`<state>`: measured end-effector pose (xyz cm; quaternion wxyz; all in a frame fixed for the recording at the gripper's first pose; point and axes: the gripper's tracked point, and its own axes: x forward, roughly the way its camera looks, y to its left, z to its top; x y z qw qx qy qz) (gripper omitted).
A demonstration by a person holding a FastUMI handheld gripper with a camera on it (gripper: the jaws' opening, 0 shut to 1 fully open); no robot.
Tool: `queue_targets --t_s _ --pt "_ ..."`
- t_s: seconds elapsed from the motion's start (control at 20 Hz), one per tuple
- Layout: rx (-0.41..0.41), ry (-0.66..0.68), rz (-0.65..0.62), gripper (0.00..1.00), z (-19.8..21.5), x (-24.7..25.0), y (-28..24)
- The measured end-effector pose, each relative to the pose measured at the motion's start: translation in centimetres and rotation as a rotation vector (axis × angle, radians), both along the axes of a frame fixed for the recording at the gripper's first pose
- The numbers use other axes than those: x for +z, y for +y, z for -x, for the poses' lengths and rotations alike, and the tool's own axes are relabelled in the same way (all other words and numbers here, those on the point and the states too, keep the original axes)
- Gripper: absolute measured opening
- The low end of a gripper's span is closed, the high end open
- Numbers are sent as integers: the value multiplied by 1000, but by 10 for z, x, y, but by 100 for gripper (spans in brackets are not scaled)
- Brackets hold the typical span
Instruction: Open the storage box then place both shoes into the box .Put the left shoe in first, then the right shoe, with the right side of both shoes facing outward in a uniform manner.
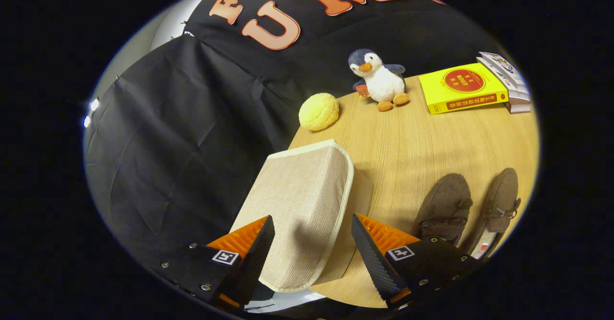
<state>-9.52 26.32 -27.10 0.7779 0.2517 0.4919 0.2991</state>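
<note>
A beige woven storage box [307, 190] with cream trim stands near the left edge of the wooden table [412, 137]. Its lid faces me and looks tilted up, with the box side [362, 190] showing just behind it. My gripper [312, 219] is open, fingers spread wide, and the lid's near part lies between them. I cannot tell whether either finger touches it. Two dark brown suede shoes lie side by side on the table beyond the right finger: one [443, 209] nearer the box, the other [501, 205] farther out, toes pointing away from me.
A yellow round plush bun [318, 112] sits at the table's edge beyond the box. Farther back stand a penguin plush [381, 80], a yellow book [460, 88] and a small stack of books [511, 85]. Black cloth hangs left of the table.
</note>
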Motion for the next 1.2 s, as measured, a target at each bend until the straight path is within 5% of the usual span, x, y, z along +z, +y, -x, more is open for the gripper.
queue_targets --t_s 0.55,0.9,1.2 --pt "-10 229 -159 96 30 -18 29" --pt "-46 156 -285 90 10 54 23" --pt "18 45 -373 75 0 128 48"
